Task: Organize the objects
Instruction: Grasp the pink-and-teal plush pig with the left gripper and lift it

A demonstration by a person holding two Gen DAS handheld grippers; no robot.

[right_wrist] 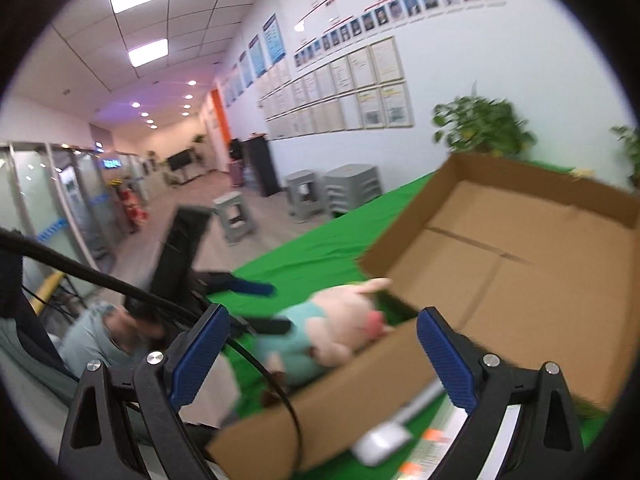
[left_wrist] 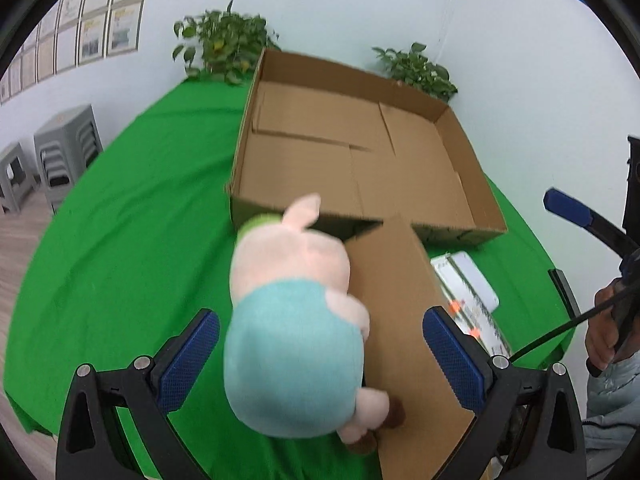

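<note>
Our left jaws (left_wrist: 320,360) stood wide apart, with the soft pink plush pig in a pale teal top (left_wrist: 296,320) lying between the blue ribbed pads (left_wrist: 188,360) but, as far as we could tell, touching neither. Our right jaws (right_wrist: 324,356) were likewise apart and held nothing, and they hung over the folded-down brown cardboard flap (left_wrist: 404,320).

The pig lay on the green cloth of the desk (left_wrist: 140,220), toward its near edge. Its head rested against the near wall of the shallow, open brown cardboard box (left_wrist: 352,148), and its side lay along the flap. The box floor looked bare. Beyond the flap, near the desk's right edge, lay a flat white printed packet (left_wrist: 468,292), its detail too blurred to read.

We judged the main risk to be the toy's round, squashy body. Closing on the plump teal middle could let it bulge and slip out, or roll away over the smooth cloth. The stiff flap stood close to the right pad, so the jaws might pinch cardboard with the plush and drag the light box. The wall could also catch the pig's ear on the lift.
</note>
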